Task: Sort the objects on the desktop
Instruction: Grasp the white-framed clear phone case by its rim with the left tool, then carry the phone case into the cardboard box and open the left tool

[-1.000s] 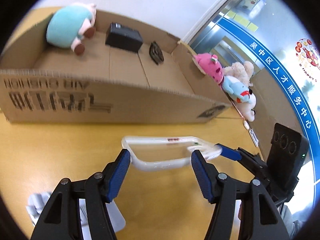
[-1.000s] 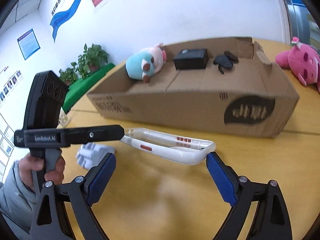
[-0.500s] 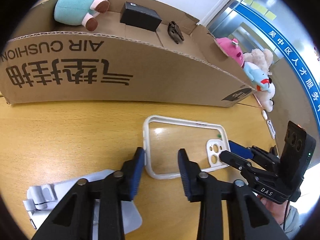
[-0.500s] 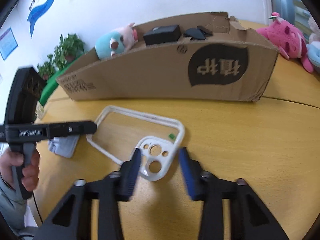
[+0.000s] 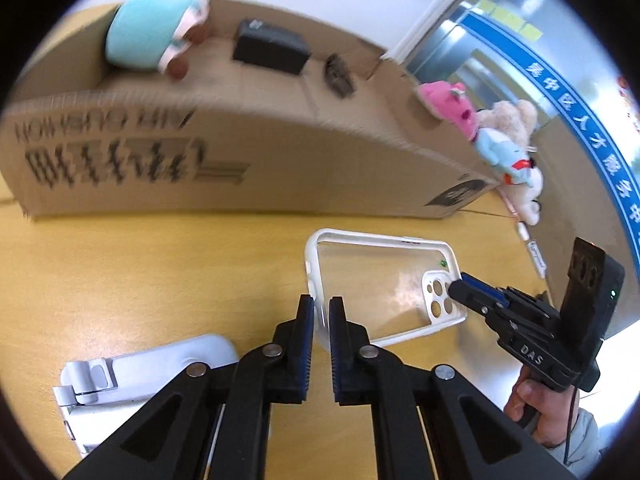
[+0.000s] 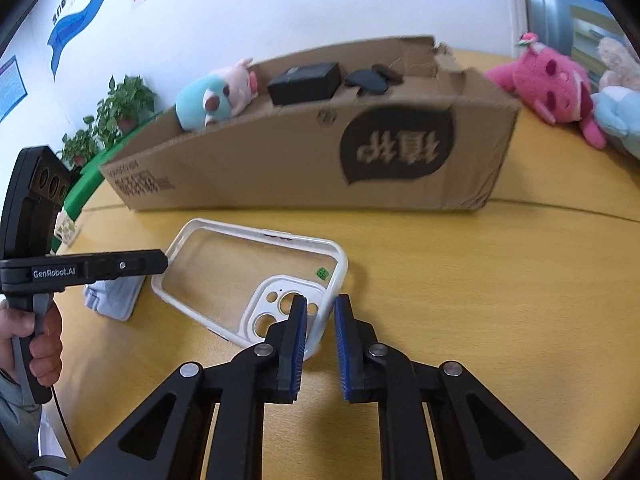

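Down at the bottom of the left wrist view, the left gripper slants forward and downward over the yellow table, its blue-padded jaws having just drawn together onto the near white rim of the clear phone case, which sits pinched between them. At the bottom of the right wrist view the right gripper takes the same downward slant; its jaws too have just been closing and now clamp the case's corner beside the camera cut-out. The case lies near the middle of both views, on or just off the table; which one cannot be told. A person's hand grips the left tool's handle at the left edge of the right view, and another hand holds the right tool at the lower right of the left view. Just left of the case lies a white folding stand. Beyond, across the upper half, a cardboard box holds a teal plush, a black box and a dark item. Farther off, at the upper right, lies a pink plush.
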`<state>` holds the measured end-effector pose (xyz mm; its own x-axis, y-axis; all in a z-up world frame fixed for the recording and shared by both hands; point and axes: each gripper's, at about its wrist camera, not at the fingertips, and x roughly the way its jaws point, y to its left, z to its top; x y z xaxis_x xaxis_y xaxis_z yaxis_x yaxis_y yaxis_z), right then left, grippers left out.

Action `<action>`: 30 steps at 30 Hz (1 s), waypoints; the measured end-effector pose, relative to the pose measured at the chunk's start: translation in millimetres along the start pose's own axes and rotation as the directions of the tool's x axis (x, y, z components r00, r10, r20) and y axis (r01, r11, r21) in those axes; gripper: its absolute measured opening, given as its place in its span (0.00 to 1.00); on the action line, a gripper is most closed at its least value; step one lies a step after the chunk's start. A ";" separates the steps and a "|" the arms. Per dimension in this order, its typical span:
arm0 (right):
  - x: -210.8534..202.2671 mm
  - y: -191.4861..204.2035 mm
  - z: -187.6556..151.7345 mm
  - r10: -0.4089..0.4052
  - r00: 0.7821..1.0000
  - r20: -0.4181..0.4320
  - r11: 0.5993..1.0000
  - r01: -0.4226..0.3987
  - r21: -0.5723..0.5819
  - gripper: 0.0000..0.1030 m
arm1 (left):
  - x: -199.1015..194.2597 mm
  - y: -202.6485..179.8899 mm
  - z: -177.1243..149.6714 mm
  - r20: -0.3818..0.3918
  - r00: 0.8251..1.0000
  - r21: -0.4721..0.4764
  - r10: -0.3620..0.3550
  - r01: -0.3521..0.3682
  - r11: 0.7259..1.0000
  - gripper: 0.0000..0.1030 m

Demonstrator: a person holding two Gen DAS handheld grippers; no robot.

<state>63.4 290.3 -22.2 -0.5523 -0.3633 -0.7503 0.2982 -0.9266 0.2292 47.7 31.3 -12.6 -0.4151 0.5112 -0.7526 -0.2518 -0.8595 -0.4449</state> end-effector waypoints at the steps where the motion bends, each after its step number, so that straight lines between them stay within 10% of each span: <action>1: -7.6 -1.3 3.6 -0.009 1.000 0.021 1.000 0.009 -0.001 0.12 | -5.9 -7.0 3.3 0.018 1.000 0.018 -0.003 0.002 1.000 0.06; 16: -107.7 20.7 110.0 -0.085 0.946 0.313 0.986 0.126 -0.113 0.11 | -97.9 -62.5 91.2 0.335 0.936 0.161 -0.111 0.060 0.985 0.06; 25: -79.9 80.4 190.7 0.034 0.927 0.373 0.978 0.047 -0.205 0.12 | -148.9 -7.0 132.2 0.438 0.898 0.097 0.048 -0.101 0.990 0.06; 30: -17.3 113.1 207.6 0.124 0.950 0.286 0.975 -0.064 -0.212 0.13 | -138.4 51.8 150.4 0.379 0.913 -0.014 0.151 -0.158 0.987 0.06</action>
<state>-54.9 171.7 145.5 -0.7103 -0.4878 -0.5075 0.4907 -0.8600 0.1399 -39.3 -83.2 141.6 -0.7482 0.3385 -0.5706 -0.1709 -0.9294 -0.3272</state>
